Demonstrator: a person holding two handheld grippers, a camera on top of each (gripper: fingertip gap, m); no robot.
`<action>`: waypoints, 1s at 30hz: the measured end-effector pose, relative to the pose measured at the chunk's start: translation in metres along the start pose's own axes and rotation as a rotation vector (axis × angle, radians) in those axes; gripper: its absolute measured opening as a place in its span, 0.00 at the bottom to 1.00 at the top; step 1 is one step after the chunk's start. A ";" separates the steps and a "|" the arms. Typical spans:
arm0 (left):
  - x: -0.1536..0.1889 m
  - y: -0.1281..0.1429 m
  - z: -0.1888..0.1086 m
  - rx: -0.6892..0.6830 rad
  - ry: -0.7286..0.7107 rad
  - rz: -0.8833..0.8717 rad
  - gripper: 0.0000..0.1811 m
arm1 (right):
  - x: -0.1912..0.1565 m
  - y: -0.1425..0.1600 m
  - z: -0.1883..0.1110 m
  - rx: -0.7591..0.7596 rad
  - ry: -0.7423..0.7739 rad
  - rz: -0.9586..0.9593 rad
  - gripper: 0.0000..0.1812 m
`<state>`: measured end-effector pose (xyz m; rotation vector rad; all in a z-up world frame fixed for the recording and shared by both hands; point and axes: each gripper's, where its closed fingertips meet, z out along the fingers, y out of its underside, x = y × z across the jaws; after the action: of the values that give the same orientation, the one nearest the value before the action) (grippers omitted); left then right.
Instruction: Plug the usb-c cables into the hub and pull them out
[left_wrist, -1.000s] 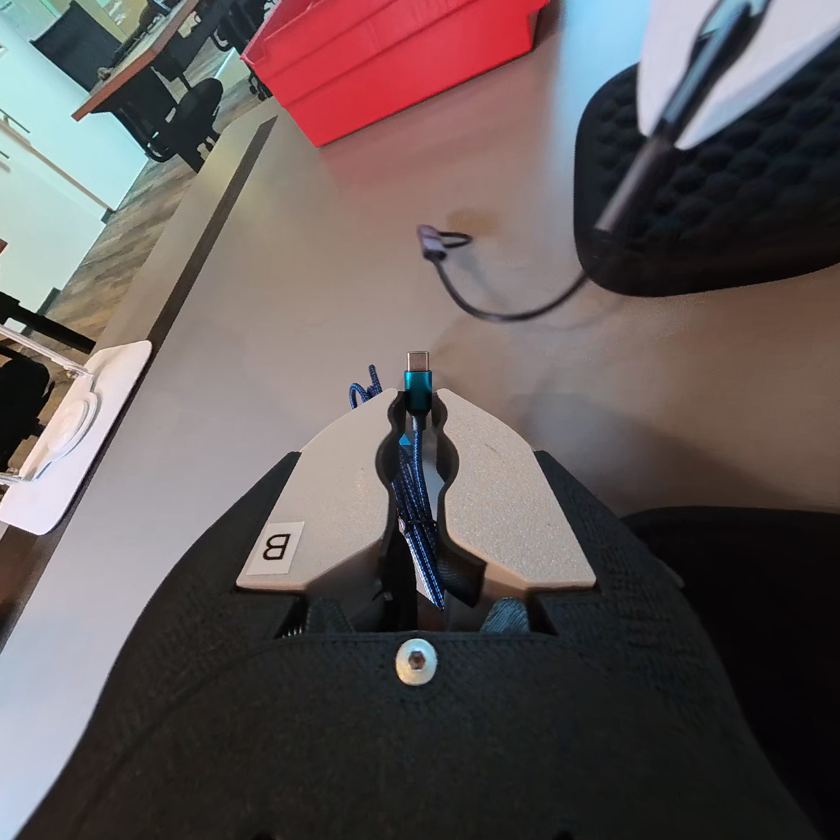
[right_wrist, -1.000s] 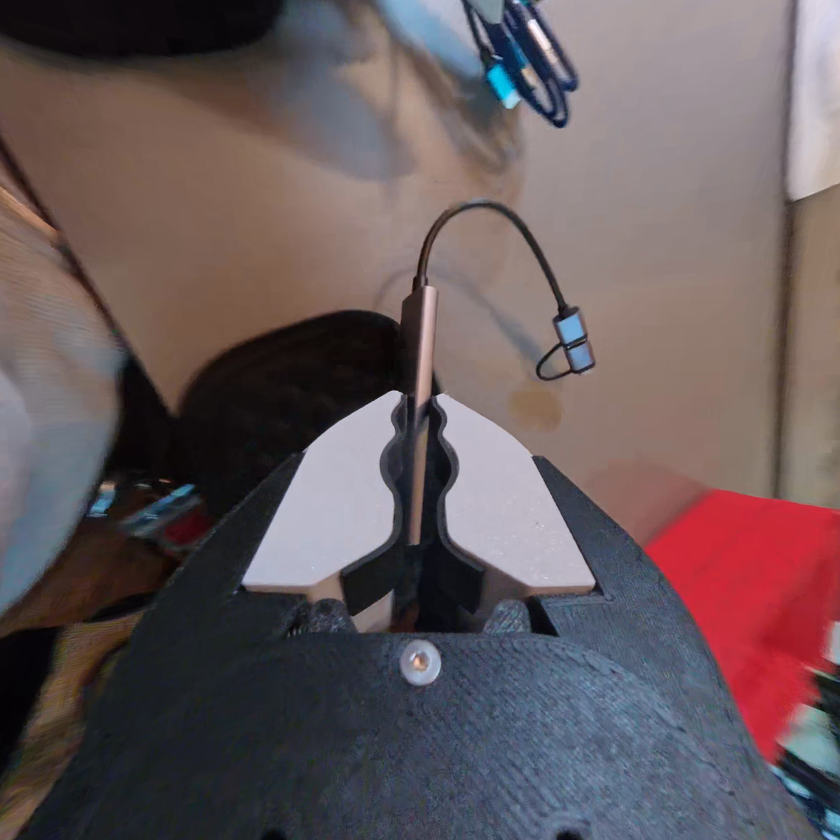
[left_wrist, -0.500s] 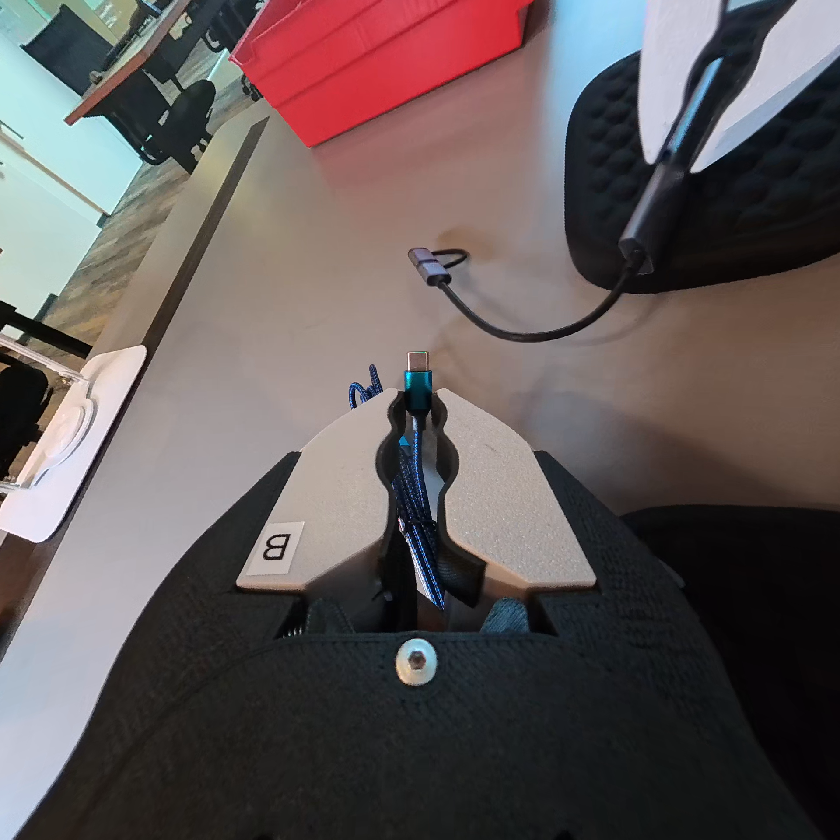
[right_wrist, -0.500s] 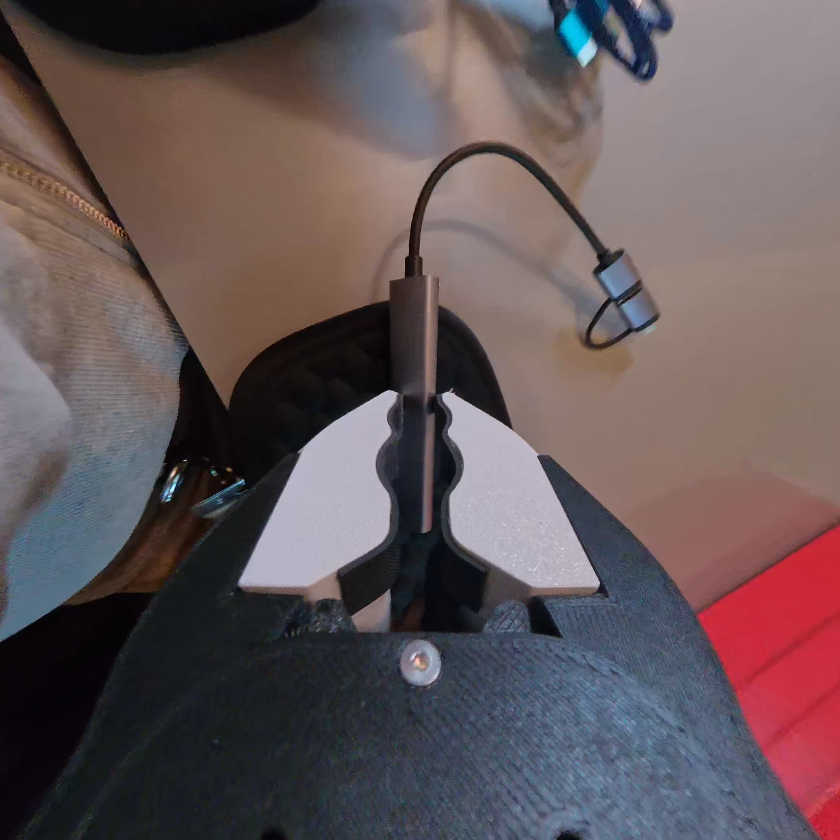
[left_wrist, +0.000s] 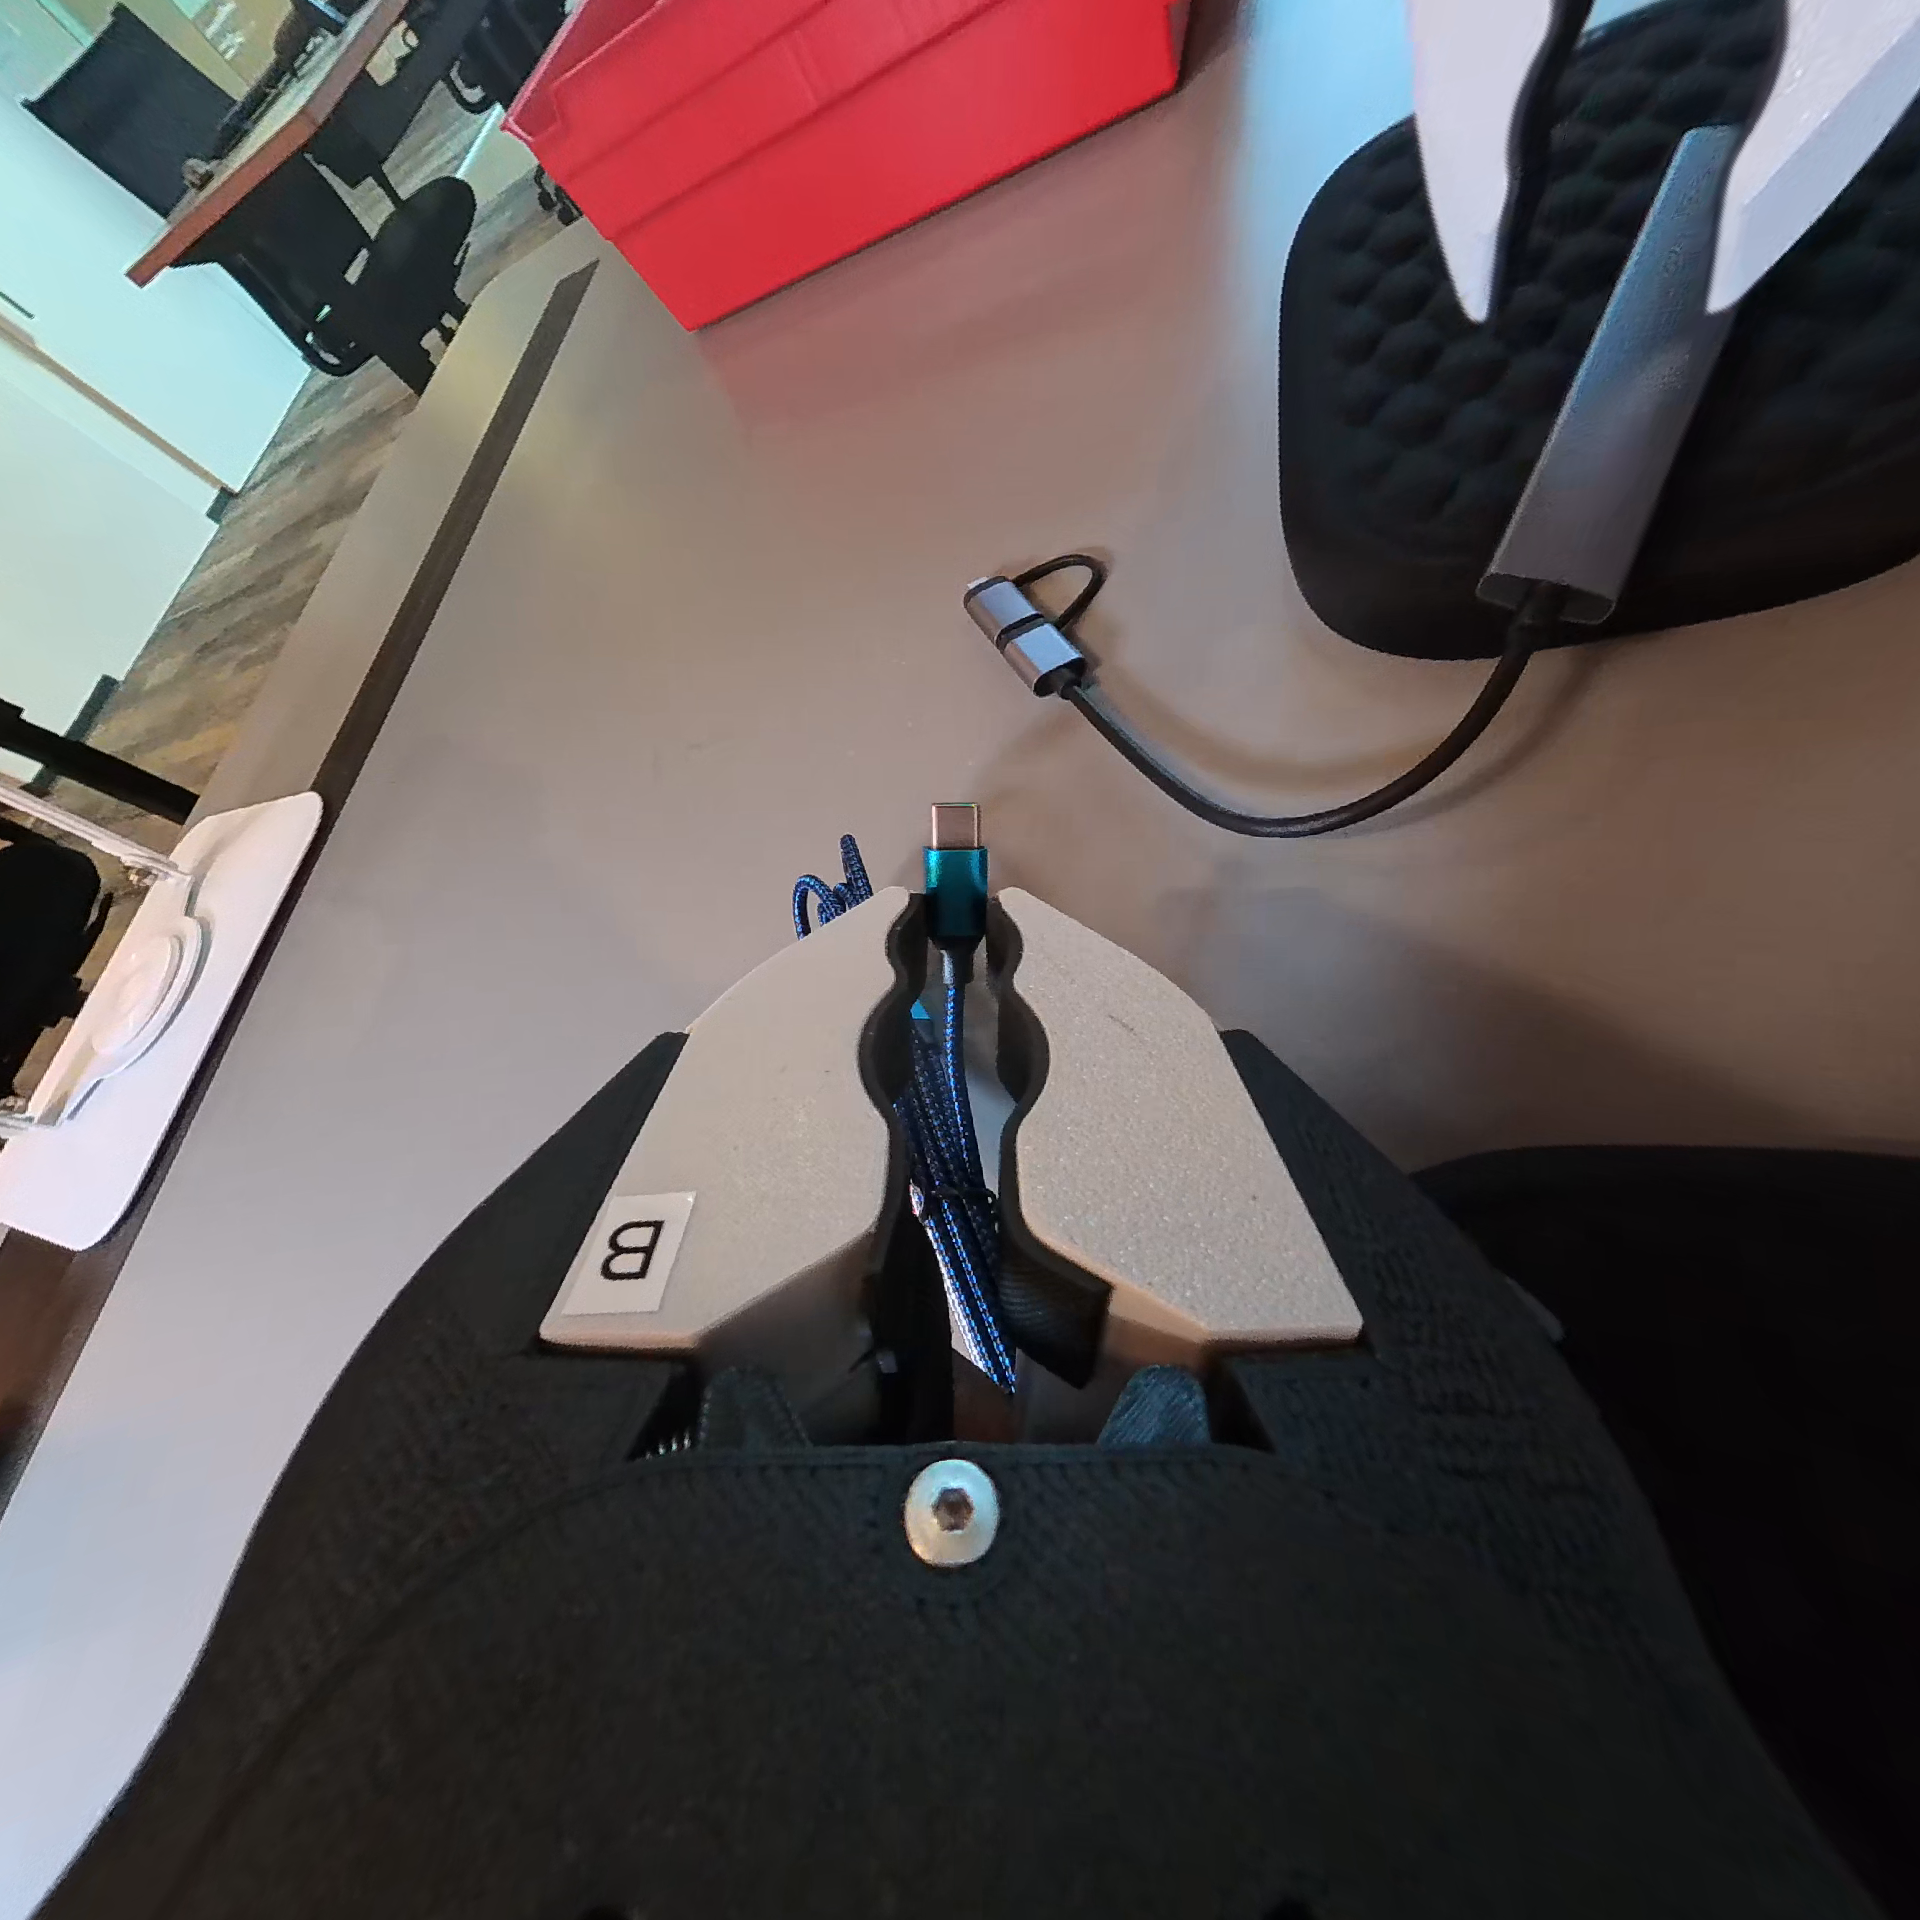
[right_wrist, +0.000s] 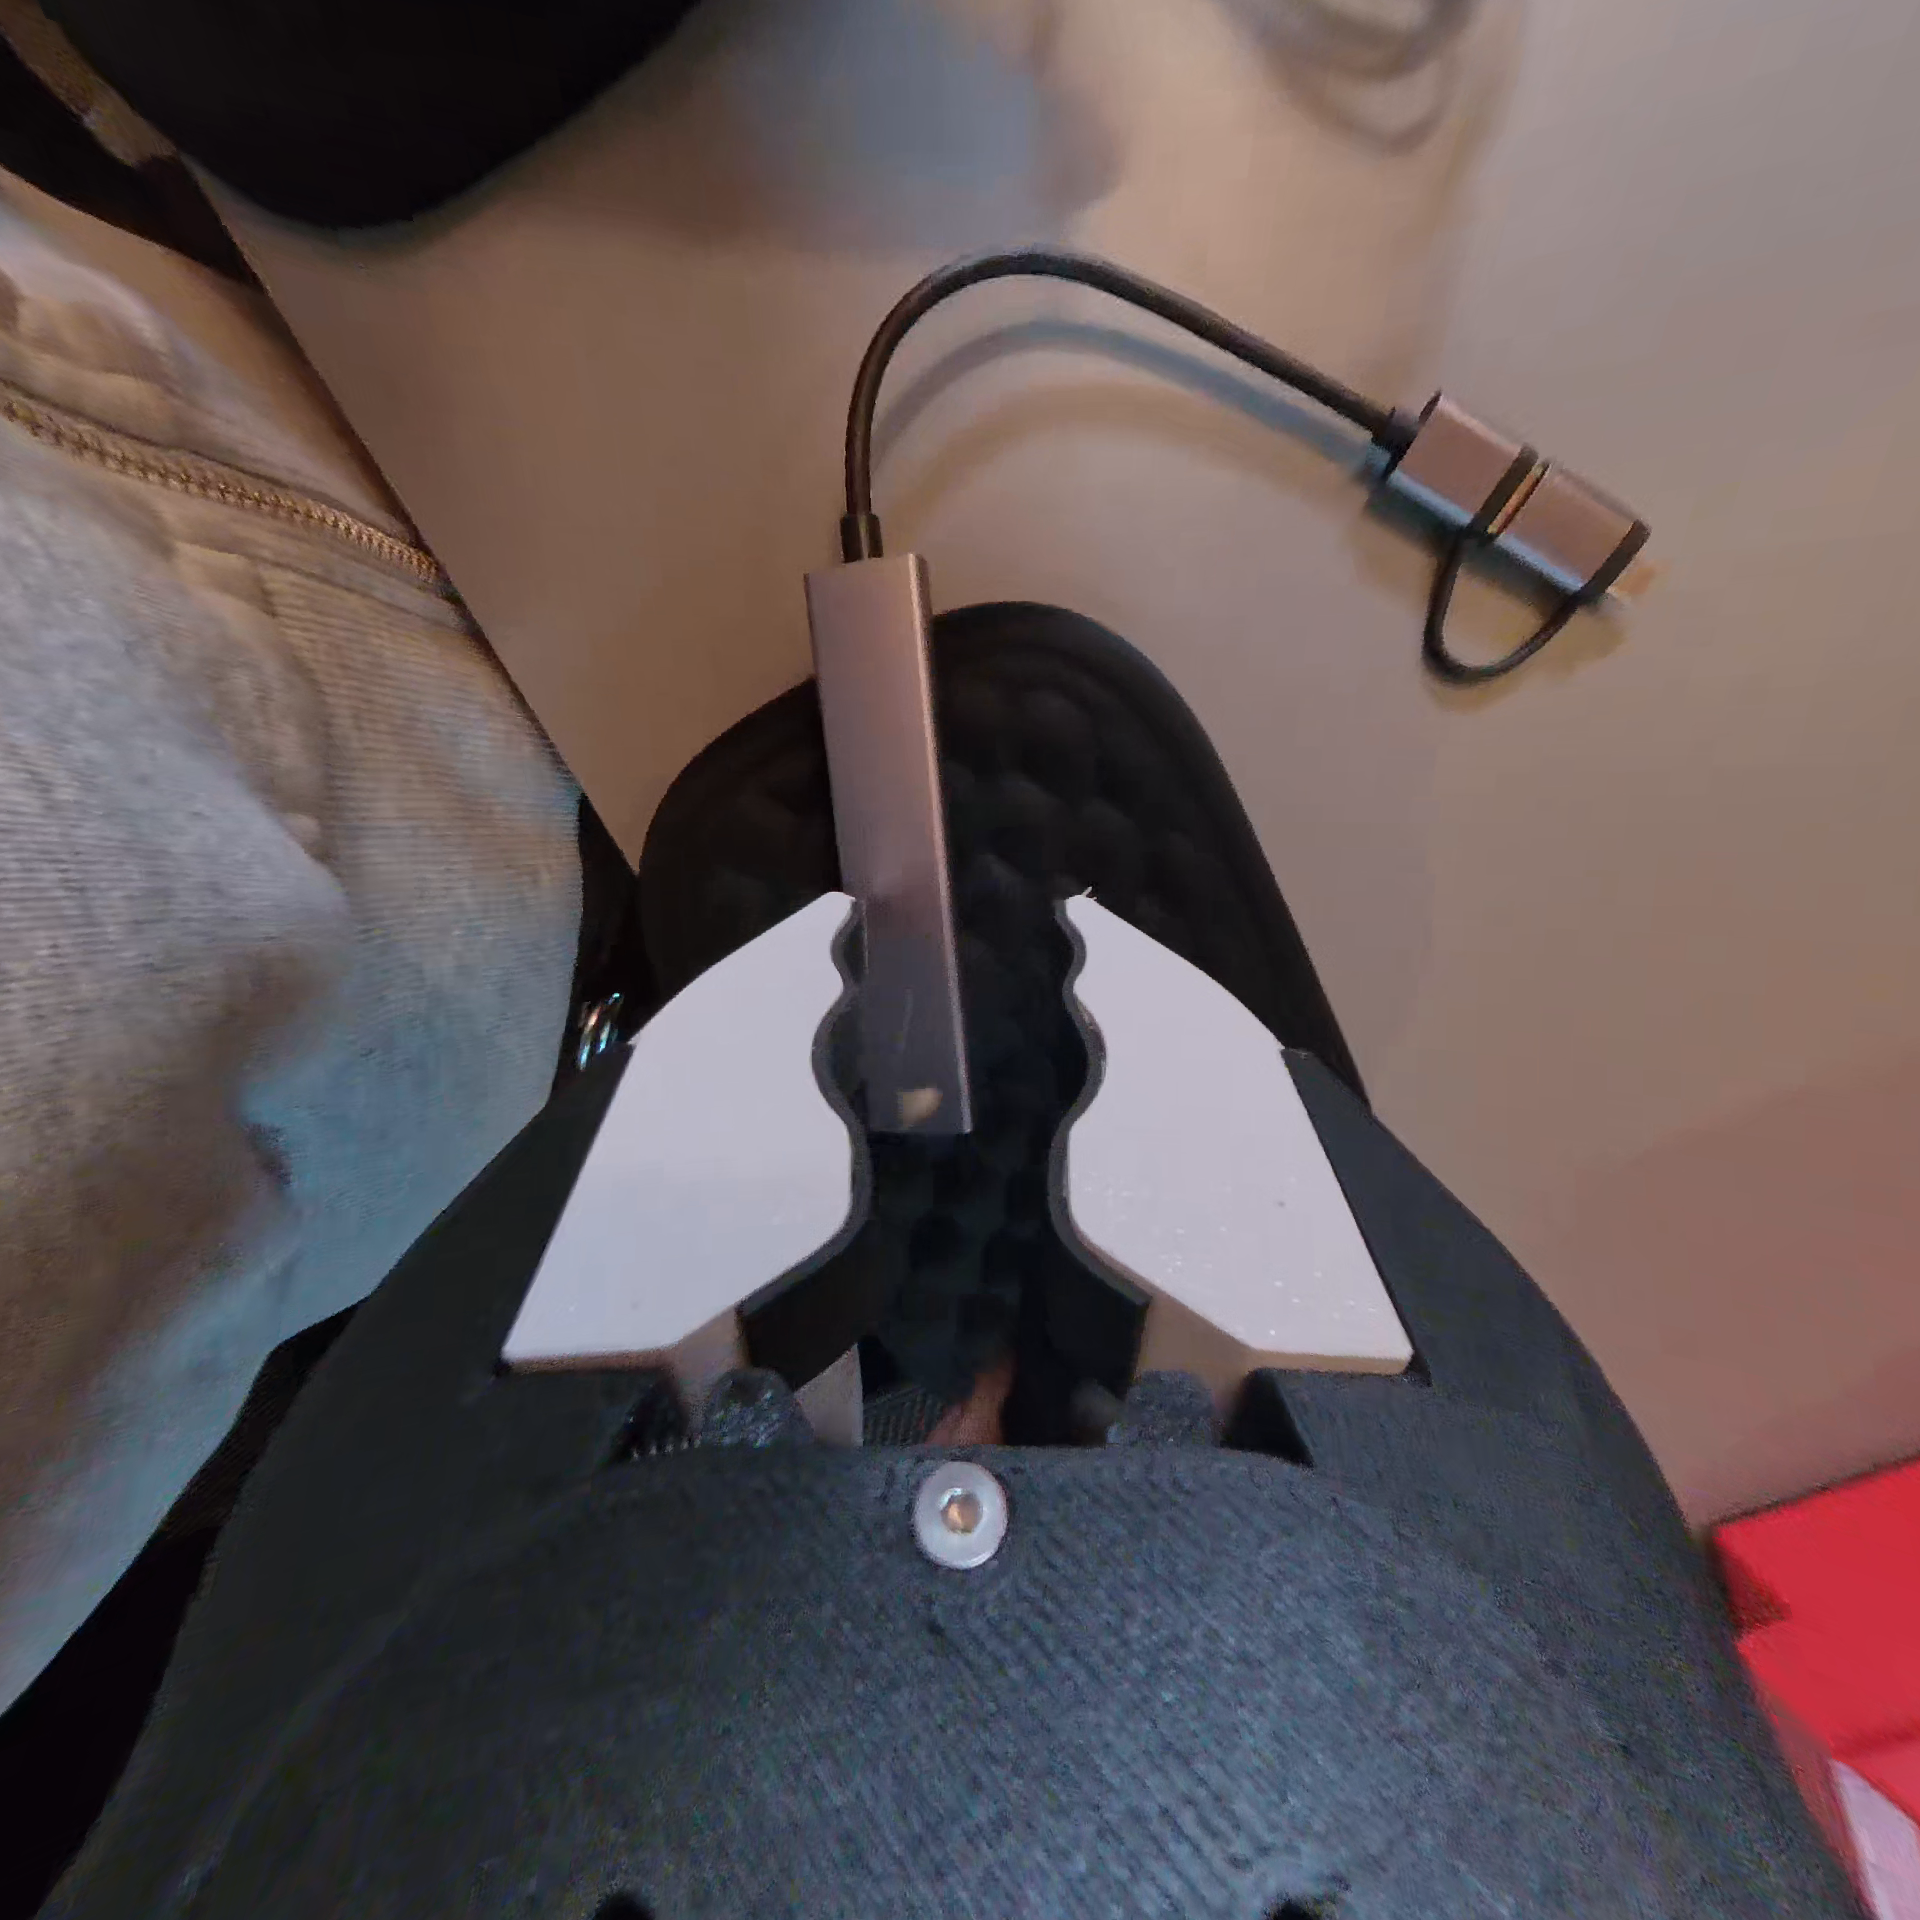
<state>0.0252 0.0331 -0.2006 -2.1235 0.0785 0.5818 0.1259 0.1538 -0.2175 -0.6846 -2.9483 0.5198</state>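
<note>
My left gripper (left_wrist: 956, 906) is shut on the teal USB-C plug (left_wrist: 956, 883) of a blue braided cable (left_wrist: 951, 1143), with the metal tip pointing forward above the table. My right gripper (right_wrist: 961, 906) is open. The grey hub (right_wrist: 888, 831) lies between its fingers on a black pad (right_wrist: 1122, 790), touching the left finger, with a gap on its right. The hub's short black lead ends in a grey connector (right_wrist: 1507, 499) on the table. In the left wrist view the hub (left_wrist: 1621, 416) and right gripper (left_wrist: 1600, 312) are at the upper right, with the connector (left_wrist: 1023, 644) ahead of my plug.
A red bin (left_wrist: 852, 135) stands at the table's far side and shows in the right wrist view (right_wrist: 1860, 1662). A white flat object (left_wrist: 135, 997) sits at the left table edge. A person's grey sleeve (right_wrist: 208, 831) is at the left of the right gripper. Tip to tip, the grippers are about 15 cm apart. The connector (left_wrist: 1023, 644) is about 11 cm from both grippers' fingertips. The right camera catches it too, in the right wrist view (right_wrist: 1462, 471).
My right gripper has come down to the black pad and opened, letting go of the hub. My left gripper still holds the teal plug in the same place.
</note>
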 end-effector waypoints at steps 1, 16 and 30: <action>0.001 0.000 0.000 -0.002 0.002 0.004 0.06 | -0.002 0.000 -0.002 0.008 -0.028 0.020 0.20; 0.001 -0.002 -0.001 0.008 0.000 0.008 0.06 | -0.009 0.011 0.008 -0.032 -0.257 0.168 0.12; 0.001 -0.002 0.000 0.005 -0.008 0.018 0.06 | 0.048 0.016 -0.002 -0.019 0.554 -0.273 0.12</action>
<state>0.0263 0.0346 -0.1997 -2.1173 0.0946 0.5996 0.0893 0.1887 -0.2215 -0.3412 -2.4649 0.2279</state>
